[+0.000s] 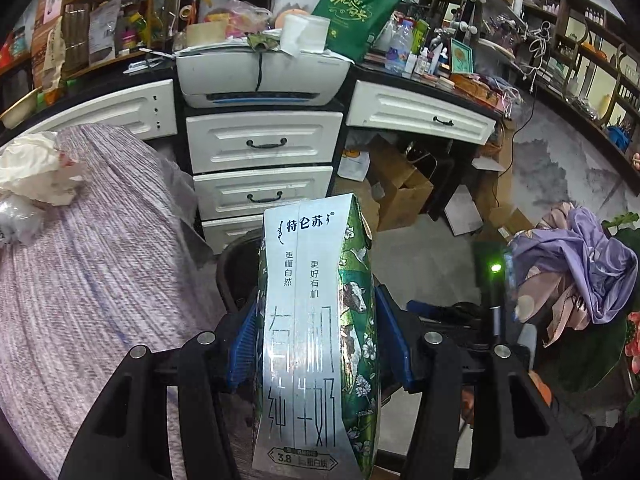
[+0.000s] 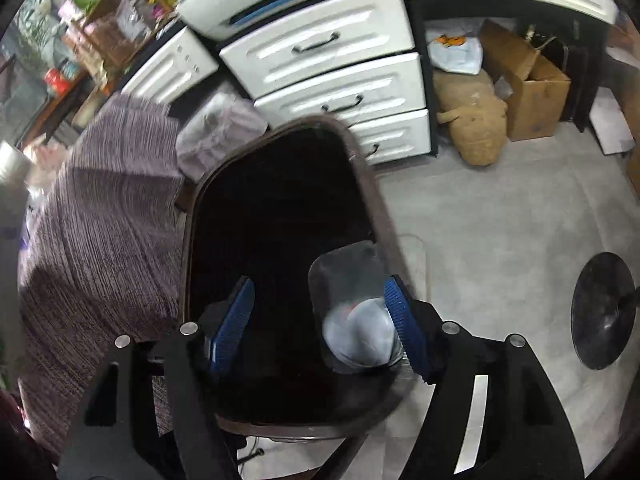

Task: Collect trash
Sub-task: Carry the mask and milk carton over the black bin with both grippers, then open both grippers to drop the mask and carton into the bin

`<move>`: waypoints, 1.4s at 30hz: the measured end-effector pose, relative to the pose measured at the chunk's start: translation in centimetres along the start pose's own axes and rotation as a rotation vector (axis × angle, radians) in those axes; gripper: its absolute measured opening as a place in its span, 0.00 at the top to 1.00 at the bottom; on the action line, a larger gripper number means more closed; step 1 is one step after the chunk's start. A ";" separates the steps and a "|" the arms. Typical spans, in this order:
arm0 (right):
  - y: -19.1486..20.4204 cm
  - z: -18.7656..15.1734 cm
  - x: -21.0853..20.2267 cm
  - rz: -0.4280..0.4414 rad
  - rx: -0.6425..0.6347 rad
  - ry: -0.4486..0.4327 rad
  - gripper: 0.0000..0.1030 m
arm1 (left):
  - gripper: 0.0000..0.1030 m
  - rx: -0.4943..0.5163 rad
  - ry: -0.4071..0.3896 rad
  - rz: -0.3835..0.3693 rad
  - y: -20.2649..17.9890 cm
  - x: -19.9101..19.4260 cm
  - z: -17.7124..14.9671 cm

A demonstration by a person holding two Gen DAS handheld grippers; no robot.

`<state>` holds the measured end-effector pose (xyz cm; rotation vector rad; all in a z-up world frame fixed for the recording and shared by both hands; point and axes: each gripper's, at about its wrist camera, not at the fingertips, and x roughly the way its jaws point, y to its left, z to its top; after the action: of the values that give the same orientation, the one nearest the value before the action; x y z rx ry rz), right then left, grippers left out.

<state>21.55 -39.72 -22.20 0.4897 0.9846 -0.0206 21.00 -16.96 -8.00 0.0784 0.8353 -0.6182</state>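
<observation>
My left gripper (image 1: 314,320) is shut on a silver and green milk carton (image 1: 316,332), held upright beside the striped purple cloth (image 1: 100,280). Crumpled white paper (image 1: 36,168) and a clear wrapper (image 1: 16,220) lie on that cloth at the far left. My right gripper (image 2: 320,312) is open above a dark bin (image 2: 280,248). A clear plastic container with something white inside (image 2: 356,320) sits against the right finger (image 2: 404,324), over the bin's opening. Whether it rests in the bin cannot be told.
White drawers (image 1: 264,168) with a printer (image 1: 260,76) on top stand behind. Cardboard boxes (image 2: 528,80) and a tan sack (image 2: 476,120) lie on the grey floor. A black round stand base (image 2: 604,312) is at the right. A purple garment (image 1: 580,264) is at the right.
</observation>
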 end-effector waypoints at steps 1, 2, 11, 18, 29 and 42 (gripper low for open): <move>-0.4 0.1 -0.7 -0.007 0.013 -0.022 0.33 | 0.47 0.003 0.008 0.002 -0.3 0.4 0.0; -0.9 0.2 -1.4 -0.014 0.029 -0.042 0.31 | 0.47 0.003 0.017 0.001 -0.5 0.9 0.0; -2.5 0.5 -8.4 -0.003 0.070 -0.291 0.23 | 0.47 0.003 0.141 0.023 -1.6 6.2 0.0; -2.7 0.5 -10.8 0.018 0.085 -0.374 0.22 | 0.47 0.013 0.251 0.035 -2.4 10.0 -1.1; -2.7 0.5 -11.4 0.021 0.086 -0.386 0.22 | 0.44 0.027 0.399 0.060 -3.0 13.8 -3.1; -2.5 0.4 -11.8 0.024 0.090 -0.396 0.12 | 0.14 0.019 0.336 0.090 -2.9 11.5 -2.8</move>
<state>14.61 -44.45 -13.51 0.5550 0.5917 -0.1364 23.41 -24.08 -17.61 0.2412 1.1440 -0.5356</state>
